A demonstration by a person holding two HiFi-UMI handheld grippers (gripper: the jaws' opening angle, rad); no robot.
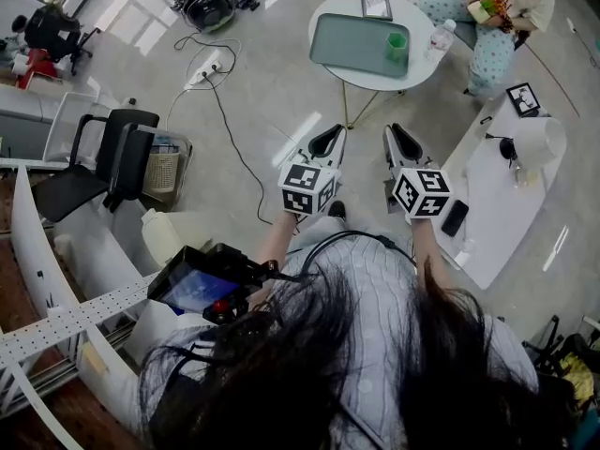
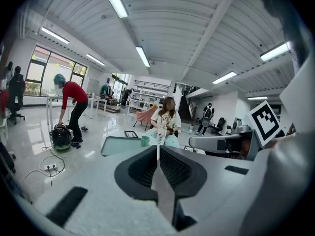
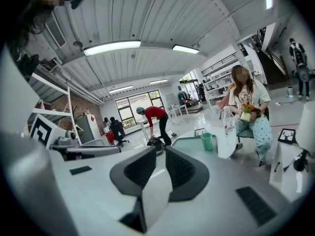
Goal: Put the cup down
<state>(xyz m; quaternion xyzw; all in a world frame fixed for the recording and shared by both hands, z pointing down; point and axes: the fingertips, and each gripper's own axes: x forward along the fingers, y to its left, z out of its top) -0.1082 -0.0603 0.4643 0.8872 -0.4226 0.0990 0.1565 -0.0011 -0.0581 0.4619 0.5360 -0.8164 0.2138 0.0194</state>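
Observation:
A green cup (image 1: 397,45) stands upright on a pale green tray (image 1: 361,45) on the round white table (image 1: 328,7), far ahead of both grippers. The left gripper view shows the cup (image 2: 144,140) small, just left of the jaw line. In the right gripper view, the cup (image 3: 206,141) is off to the right. My left gripper (image 1: 330,131) and right gripper (image 1: 401,131) hang side by side over the floor, well short of the table. The left gripper (image 2: 157,149) and the right gripper (image 3: 158,151) are both shut, with nothing between their jaws.
A water bottle (image 1: 441,34) and a framed picture (image 1: 376,6) share the round table. A person (image 1: 487,7) sits behind it. A long white table (image 1: 506,186) with a phone (image 1: 455,217) stands at the right. Black chairs (image 1: 103,162) stand at the left, and a power strip with its cable (image 1: 208,68) lies on the floor.

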